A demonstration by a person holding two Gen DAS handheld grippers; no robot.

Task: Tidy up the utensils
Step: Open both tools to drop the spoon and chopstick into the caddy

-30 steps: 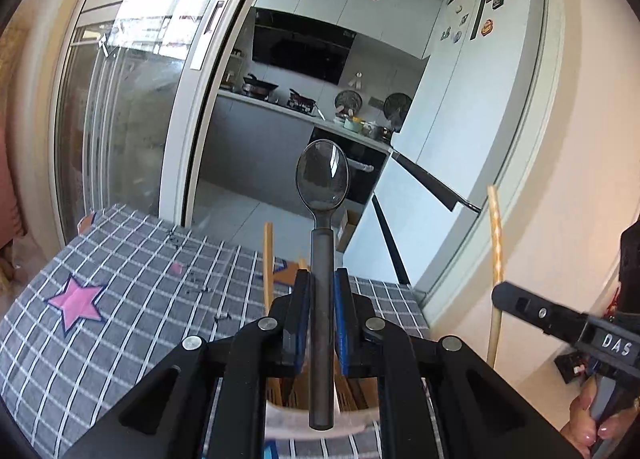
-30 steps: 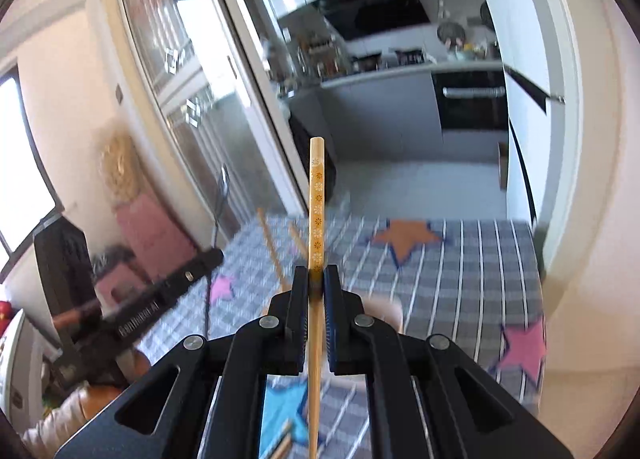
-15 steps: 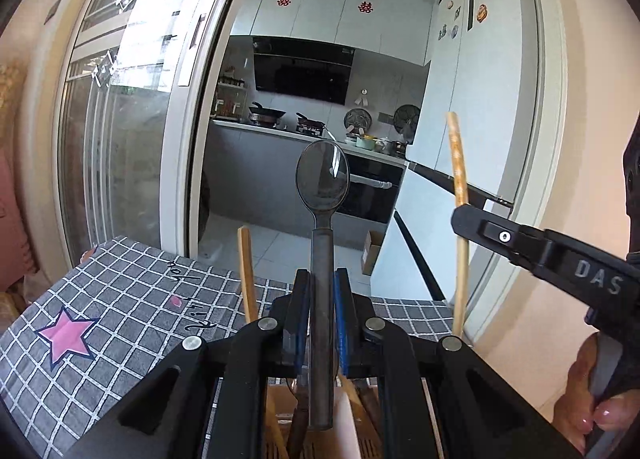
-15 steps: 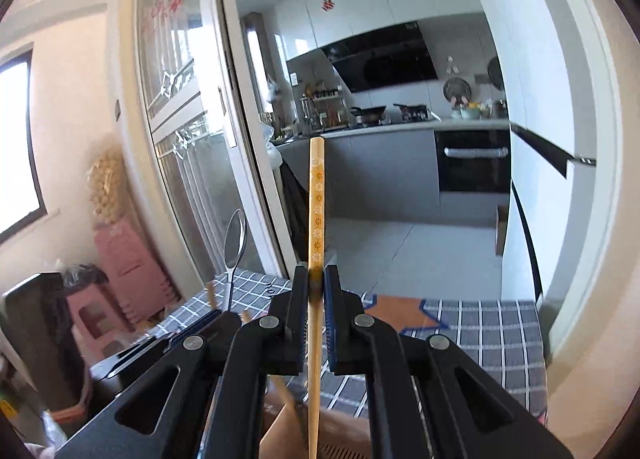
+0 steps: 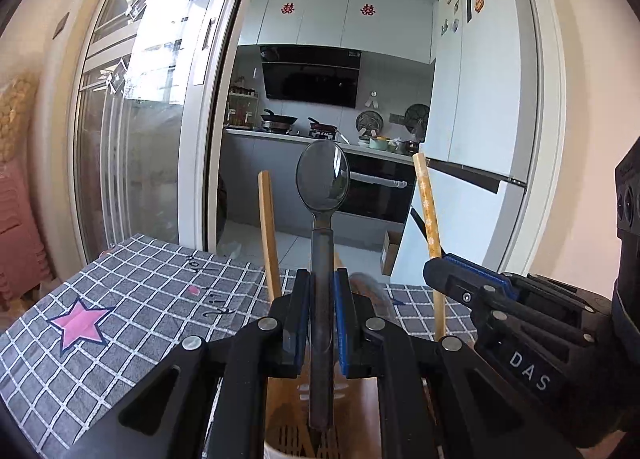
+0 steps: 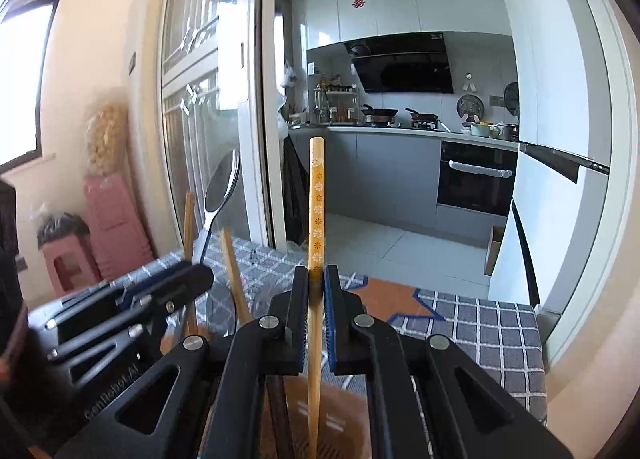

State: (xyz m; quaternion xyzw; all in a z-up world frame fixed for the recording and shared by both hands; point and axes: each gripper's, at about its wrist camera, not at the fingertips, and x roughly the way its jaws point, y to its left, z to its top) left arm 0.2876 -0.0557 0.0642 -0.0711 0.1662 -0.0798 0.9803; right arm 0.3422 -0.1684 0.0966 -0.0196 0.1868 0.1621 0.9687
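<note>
My left gripper (image 5: 321, 287) is shut on a metal spoon (image 5: 322, 187) held upright, bowl up, its handle tip hanging just over a slotted utensil holder (image 5: 292, 431) at the bottom edge. My right gripper (image 6: 316, 283) is shut on a patterned wooden chopstick (image 6: 317, 199), also upright, with its lower end over the holder (image 6: 332, 419). The right gripper (image 5: 460, 279) and its chopstick (image 5: 426, 207) show at the right of the left wrist view. In the right wrist view the left gripper (image 6: 192, 279) and the spoon (image 6: 222, 183) appear on the left. Plain wooden chopsticks (image 5: 267, 231) stand in the holder.
A grey checked tablecloth (image 5: 120, 299) with a pink star (image 5: 80, 323) and an orange star (image 6: 394, 299) covers the table. Beyond it are a glass sliding door (image 5: 160, 119), a kitchen counter (image 6: 400, 131) and a white fridge (image 5: 472, 139). Pink stools (image 6: 68, 259) stand left.
Both grippers have sunk toward the holder and drawn closer together. The right gripper has rolled level. The spoon and chopstick stay clamped and now hang right over the holder.
</note>
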